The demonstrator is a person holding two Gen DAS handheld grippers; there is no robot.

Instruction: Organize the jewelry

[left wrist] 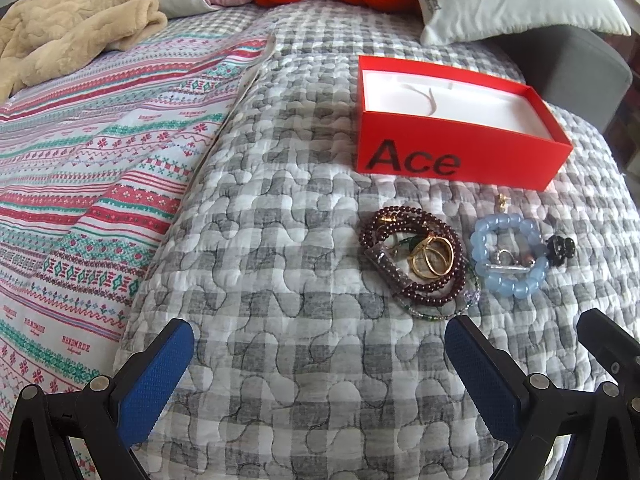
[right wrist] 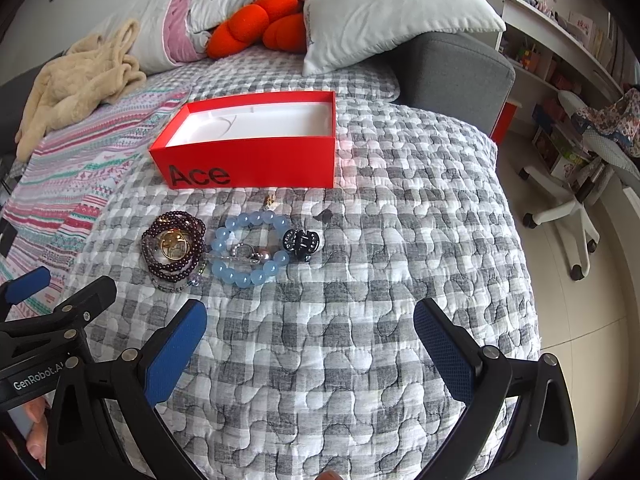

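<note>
A grey checked quilt [right wrist: 360, 240] is covering the bed, with an open red box [right wrist: 248, 148] sitting on it. Just in front of the box, a dark red bead strand [left wrist: 412, 256] is coiling around gold rings [left wrist: 432, 256], touching a pale blue bead bracelet [right wrist: 250, 248] and a black hair claw [right wrist: 302, 243]; a small gold piece [right wrist: 270, 201], perhaps an earring, is lying nearby. The left gripper [left wrist: 320, 364] and right gripper [right wrist: 310, 344] are both hanging spread wide, empty, short of the jewelry.
</note>
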